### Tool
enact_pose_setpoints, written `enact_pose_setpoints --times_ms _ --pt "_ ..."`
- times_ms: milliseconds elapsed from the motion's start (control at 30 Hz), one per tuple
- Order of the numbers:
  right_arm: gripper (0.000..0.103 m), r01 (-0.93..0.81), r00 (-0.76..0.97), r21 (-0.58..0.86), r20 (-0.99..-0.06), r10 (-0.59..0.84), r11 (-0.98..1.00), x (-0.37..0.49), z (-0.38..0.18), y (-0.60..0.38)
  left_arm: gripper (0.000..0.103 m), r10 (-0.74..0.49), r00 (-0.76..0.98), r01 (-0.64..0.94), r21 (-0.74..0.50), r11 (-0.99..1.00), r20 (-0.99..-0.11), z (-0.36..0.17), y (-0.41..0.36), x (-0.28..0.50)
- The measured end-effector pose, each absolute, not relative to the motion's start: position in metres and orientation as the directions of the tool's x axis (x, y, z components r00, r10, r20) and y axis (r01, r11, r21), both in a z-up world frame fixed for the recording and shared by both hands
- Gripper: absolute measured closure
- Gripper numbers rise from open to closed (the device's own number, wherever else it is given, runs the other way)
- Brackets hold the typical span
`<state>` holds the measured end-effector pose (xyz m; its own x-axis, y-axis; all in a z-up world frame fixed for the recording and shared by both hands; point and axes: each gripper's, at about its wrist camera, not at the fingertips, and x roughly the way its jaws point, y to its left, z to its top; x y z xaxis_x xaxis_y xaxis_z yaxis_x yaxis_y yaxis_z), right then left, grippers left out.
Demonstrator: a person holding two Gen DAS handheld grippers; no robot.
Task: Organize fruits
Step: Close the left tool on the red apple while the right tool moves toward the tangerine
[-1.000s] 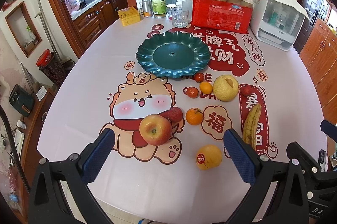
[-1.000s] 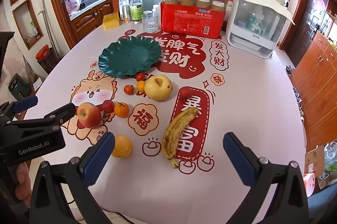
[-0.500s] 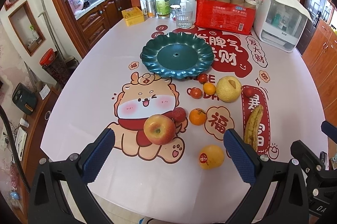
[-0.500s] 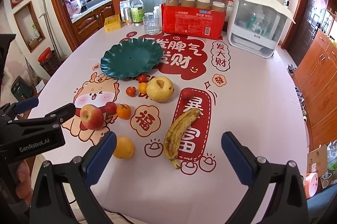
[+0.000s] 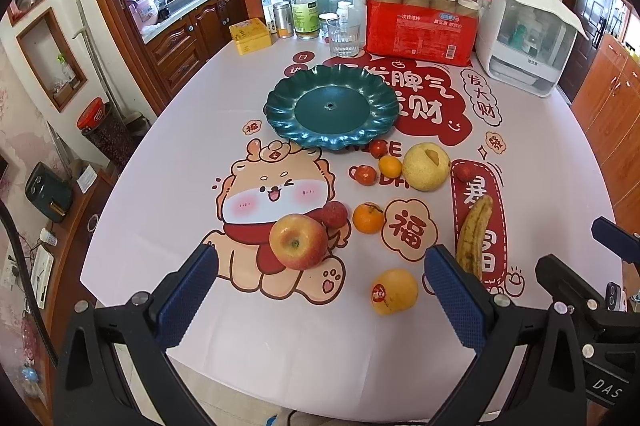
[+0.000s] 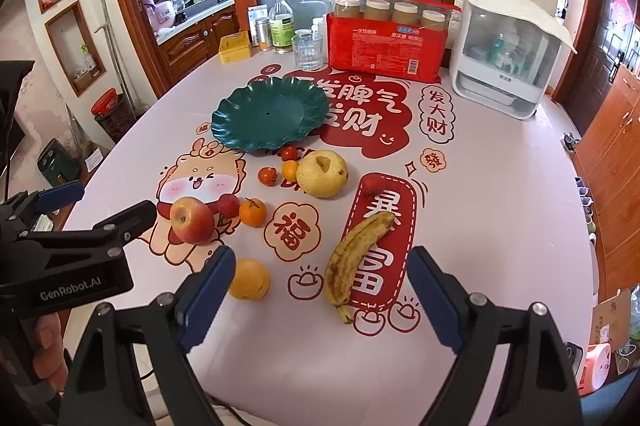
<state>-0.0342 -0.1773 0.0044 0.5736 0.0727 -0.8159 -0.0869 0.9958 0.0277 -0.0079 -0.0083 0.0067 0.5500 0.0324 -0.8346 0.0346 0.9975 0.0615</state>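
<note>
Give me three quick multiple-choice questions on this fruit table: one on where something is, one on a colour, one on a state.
1. Where is the apple?
A. On the plate
B. On the tablecloth, by the left gripper
C. Behind the red pack

2. What colour is the plate?
A. Dark green
B. White
C. Yellow

3. How are the two grippers?
A. Both shut on fruit
B. Left holds the banana
C. Both open, holding nothing

Answers:
1 B: the apple lies on the cartoon print, just ahead of the left fingers.
2 A: its scalloped rim is dark green.
3 C: the right gripper also stands wide apart, with the banana untouched on the cloth.
</note>
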Motion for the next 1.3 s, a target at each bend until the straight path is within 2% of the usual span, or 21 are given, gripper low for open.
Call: enact_pose_setpoints --times_ms 433,700,1033,1167,1300 --pt "0.018 -0.074 0.517 0.088 -0.848 0.114 0.993 -0.016 -0.014 -0.177 0.001 0.041 0.515 0.09 0.101 0.991 -0.856 -0.008 -0.011 0.009" --pt "0.022 -0.077 0.478 0.123 -0.866 0.145 0.989 0.005 -0.031 -0.169 0.001 0.035 0.479 0.07 0.078 0.995 -0.877 -0.025 0.017 0.037" --pt "0.028 -0.074 0.443 0.1 -0.888 0.123 0.992 0.047 -0.061 -0.159 0.001 0.066 0.401 0.008 0.076 0.997 -0.914 -0.078 0.07 0.086" --pt "0.03 -0.089 0.413 0.126 -0.898 0.151 0.988 0.065 -0.078 -0.152 0.001 0.045 0.354 0.027 0.058 0.998 -0.934 -0.103 0.075 0.098" --pt "0.037 -0.107 0.372 0.168 -0.907 0.197 0.98 0.078 -0.093 -0.143 0.001 -0.003 0.313 0.06 0.017 0.998 -0.95 -0.125 0.07 0.107"
